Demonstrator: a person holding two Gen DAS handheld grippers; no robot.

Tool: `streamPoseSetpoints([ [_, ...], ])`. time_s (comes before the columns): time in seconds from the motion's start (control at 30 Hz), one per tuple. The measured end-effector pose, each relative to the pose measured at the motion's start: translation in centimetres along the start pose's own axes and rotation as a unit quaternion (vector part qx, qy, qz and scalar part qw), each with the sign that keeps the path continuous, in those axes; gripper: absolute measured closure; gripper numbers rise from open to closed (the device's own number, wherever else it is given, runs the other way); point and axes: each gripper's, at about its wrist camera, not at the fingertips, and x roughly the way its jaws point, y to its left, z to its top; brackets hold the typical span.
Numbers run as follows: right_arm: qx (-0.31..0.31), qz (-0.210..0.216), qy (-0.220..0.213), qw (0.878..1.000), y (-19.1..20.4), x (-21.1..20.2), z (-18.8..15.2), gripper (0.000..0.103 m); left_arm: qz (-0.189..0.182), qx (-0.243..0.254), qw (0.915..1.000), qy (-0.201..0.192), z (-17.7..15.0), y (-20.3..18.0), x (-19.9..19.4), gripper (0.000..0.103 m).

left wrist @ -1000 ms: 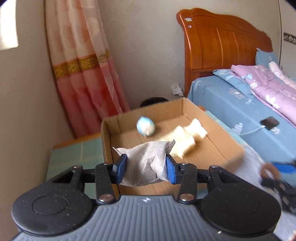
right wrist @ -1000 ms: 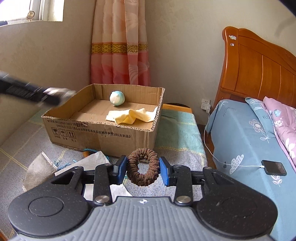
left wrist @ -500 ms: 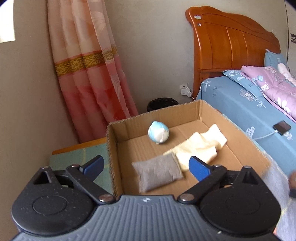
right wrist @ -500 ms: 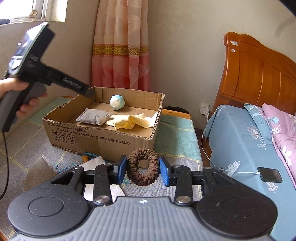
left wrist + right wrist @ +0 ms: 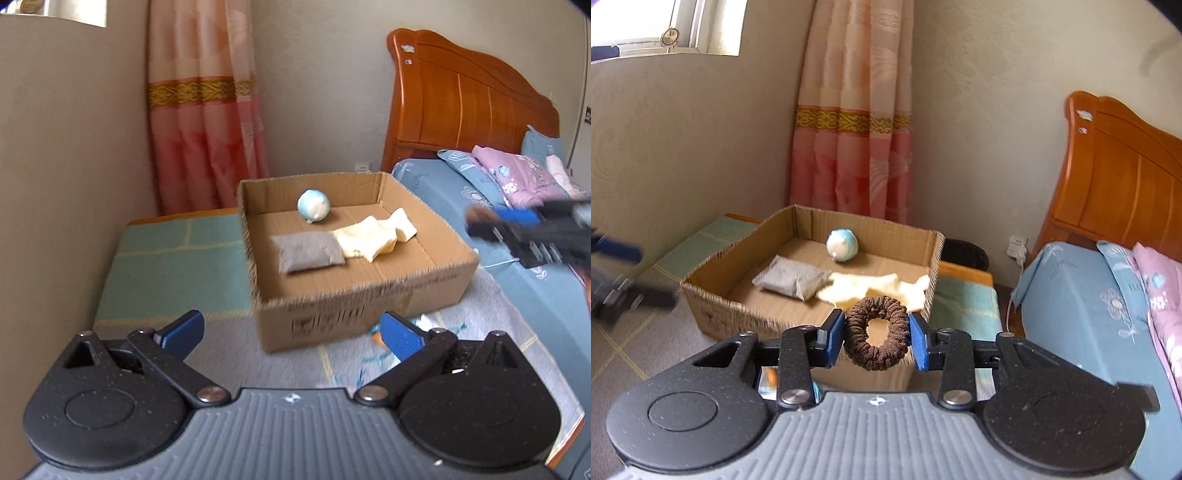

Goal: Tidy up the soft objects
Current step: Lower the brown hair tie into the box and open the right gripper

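Observation:
A shallow cardboard box point(image 5: 369, 302) point(image 5: 713, 299) sits on a grey blanket. Inside lie a grey fabric pouch point(image 5: 308, 251) point(image 5: 792, 280), a pale yellow cloth point(image 5: 373, 238) point(image 5: 875, 286) and a small blue-and-white ball point(image 5: 313, 205) point(image 5: 842, 245). My left gripper point(image 5: 291, 334) stands wide open and empty in front of the box's near wall. My right gripper point(image 5: 877, 338) is shut on a brown scrunchie point(image 5: 877, 338), raised just before the box's near rim. In the left wrist view the right gripper point(image 5: 517, 221) shows blurred at the right.
A bed with a blue sheet point(image 5: 480, 192) and wooden headboard point(image 5: 461, 110) lies to the right of the box. A pink curtain point(image 5: 849, 110) hangs behind it, and a dark bin point(image 5: 964, 254) stands by the wall. A teal mat point(image 5: 177, 266) lies left of the box.
My left gripper let go of the grey pouch, which now lies in the box, then drew back out of the box. My right gripper rose toward the box with the scrunchie.

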Motion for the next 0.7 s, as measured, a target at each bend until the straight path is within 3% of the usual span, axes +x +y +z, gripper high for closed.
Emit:
streamPoseSetpoints([
  [0.13, 0.006, 0.003, 0.008, 1.0, 0.1, 2.7, 2.3, 0.059, 0.011, 0.01, 0.9999, 0.005, -1.9, -0.5, -0.7, 0.002],
  [0.23, 0.0, -0.01, 0.009, 1.0, 0.5, 4.5, 3.2, 0.036, 0.024, 0.015, 0.9995, 0.012, -2.9, -0.5, -0.6, 0.002],
  [0.3, -0.007, -0.022, 0.005, 1.0, 0.9, 4.9, 3.3, 0.012, 0.021, 0.011, 0.9996, 0.018, -3.4, -0.2, -0.6, 0.002],
  [0.5, -0.003, -0.025, 0.007, 1.0, 1.1, 3.4, 2.5, 0.001, 0.017, 0.002, 0.9996, 0.022, -4.0, 0.2, -0.6, 0.002],
  [0.7, 0.005, -0.035, 0.031, 0.999, 1.2, 1.7, 0.7, 0.0, 0.005, 0.007, 0.9997, 0.021, -4.3, -0.3, -0.7, 0.002],
])
